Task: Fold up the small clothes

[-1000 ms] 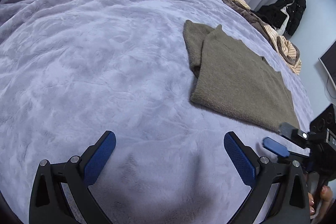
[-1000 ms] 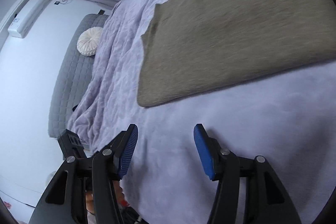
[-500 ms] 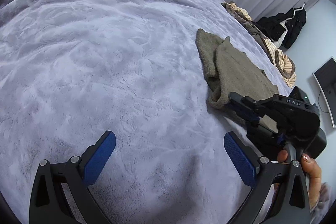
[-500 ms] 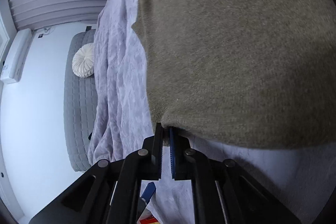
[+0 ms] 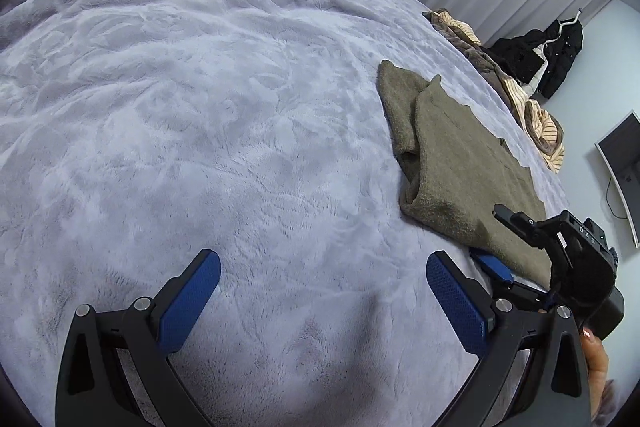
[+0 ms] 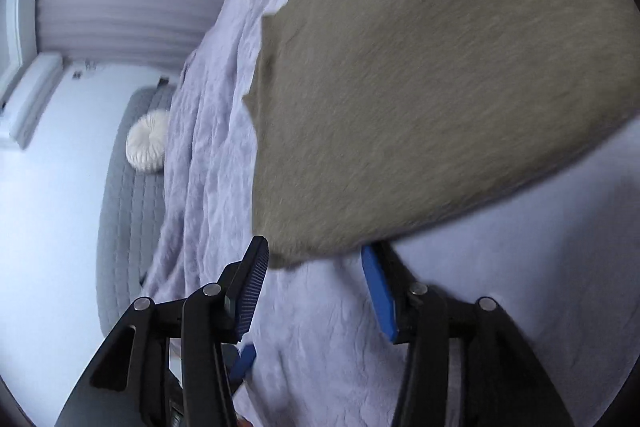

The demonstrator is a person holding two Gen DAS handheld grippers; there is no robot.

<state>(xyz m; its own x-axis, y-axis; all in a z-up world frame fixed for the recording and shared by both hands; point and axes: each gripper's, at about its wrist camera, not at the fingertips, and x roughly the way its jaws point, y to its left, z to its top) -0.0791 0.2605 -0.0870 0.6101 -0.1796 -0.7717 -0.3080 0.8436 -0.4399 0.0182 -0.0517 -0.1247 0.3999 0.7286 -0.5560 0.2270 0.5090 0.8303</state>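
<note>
Right gripper [image 6: 312, 287]: jaws apart, straddling the near corner of the olive garment [image 6: 440, 87], gripping nothing.
Left gripper [image 5: 320, 299]: jaws wide, empty, over bare blanket [image 5: 200, 107].
Garment position: partly folded on the bed, right of the left gripper.
Risk: closing too deep would likely pinch the plush blanket too.
Textures: knit, fuzzy, limp; blanket soft, crinkled.

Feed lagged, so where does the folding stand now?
Done: the brown garment lies folded over itself on the bed. In hand: nothing; the right gripper is open at its near edge, the left gripper open over bare blanket. Left: probably another fold.
</note>
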